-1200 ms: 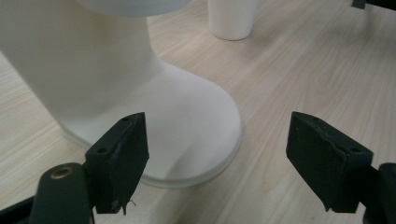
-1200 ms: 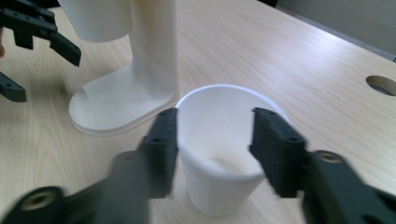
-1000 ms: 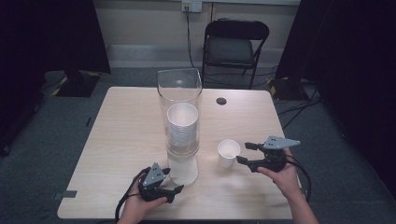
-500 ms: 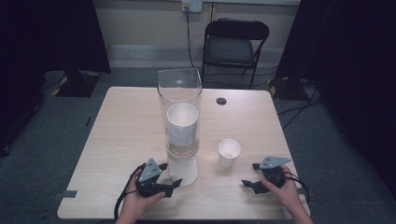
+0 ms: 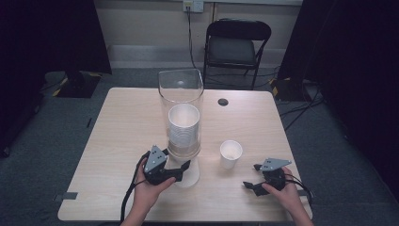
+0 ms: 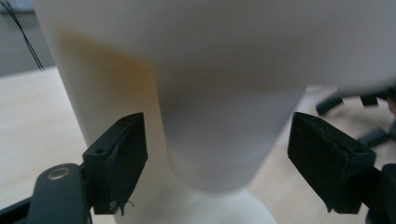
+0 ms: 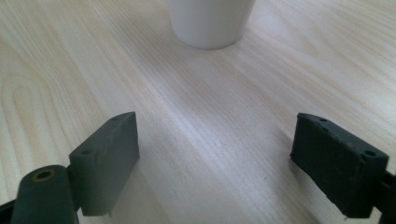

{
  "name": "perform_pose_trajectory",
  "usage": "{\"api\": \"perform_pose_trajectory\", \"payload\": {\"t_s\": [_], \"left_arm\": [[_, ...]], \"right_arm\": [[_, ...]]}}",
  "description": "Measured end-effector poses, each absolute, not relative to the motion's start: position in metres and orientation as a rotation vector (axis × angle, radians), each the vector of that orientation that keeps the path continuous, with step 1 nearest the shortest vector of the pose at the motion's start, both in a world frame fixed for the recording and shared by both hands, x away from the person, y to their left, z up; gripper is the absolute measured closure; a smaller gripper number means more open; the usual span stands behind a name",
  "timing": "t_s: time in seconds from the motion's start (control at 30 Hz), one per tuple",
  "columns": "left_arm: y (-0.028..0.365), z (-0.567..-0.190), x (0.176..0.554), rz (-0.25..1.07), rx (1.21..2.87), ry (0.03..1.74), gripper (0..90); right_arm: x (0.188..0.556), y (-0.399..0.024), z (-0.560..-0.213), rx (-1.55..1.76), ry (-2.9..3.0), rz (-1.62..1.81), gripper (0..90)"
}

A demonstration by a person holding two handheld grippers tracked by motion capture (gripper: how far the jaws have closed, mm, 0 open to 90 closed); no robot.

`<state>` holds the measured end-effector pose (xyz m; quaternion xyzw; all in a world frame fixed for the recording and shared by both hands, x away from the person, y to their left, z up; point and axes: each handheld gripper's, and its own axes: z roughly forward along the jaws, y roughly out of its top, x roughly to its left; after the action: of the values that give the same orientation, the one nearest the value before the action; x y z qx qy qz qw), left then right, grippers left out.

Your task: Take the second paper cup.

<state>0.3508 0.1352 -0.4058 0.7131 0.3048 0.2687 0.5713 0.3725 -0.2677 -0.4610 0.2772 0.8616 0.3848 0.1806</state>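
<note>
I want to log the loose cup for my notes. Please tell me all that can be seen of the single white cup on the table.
The single white cup looks like plain paper, tapering toward its base. It stands upright with its mouth open, and looks empty. It rests on the wooden table, right of the clear tube, apart from it. Nothing grips it; the right gripper is nearby with its jaws open.

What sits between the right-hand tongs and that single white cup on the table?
Nothing: bare wood of the table runs from the open right tongs up to the cup in the right gripper view; the high view agrees.
</note>
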Motion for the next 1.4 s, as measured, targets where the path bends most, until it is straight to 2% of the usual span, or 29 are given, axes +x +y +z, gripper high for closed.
{"api": "perform_pose_trajectory", "payload": {"t_s": [0.13,0.2,0.23,0.47,1.0,1.4], "left_arm": [[0.129,-0.410,0.358,0.662,1.682,0.692,20.8],[0.125,-0.413,0.360,0.671,1.660,0.667,24.8],[0.123,-0.414,0.360,0.679,1.659,0.647,29.9],[0.122,-0.415,0.362,0.700,1.723,0.655,35.1],[0.118,-0.419,0.362,0.720,1.682,0.682,36.1],[0.114,-0.419,0.382,0.743,1.668,0.714,36.1]], "right_arm": [[0.372,-0.268,-0.461,0.783,2.434,1.087,14.2],[0.372,-0.268,-0.461,0.783,2.434,1.087,14.2],[0.372,-0.268,-0.461,0.783,2.434,1.087,14.2],[0.373,-0.268,-0.461,0.783,2.434,1.087,14.2],[0.373,-0.268,-0.461,0.780,2.435,1.091,14.2],[0.373,-0.268,-0.461,0.780,2.437,1.097,14.1]]}}
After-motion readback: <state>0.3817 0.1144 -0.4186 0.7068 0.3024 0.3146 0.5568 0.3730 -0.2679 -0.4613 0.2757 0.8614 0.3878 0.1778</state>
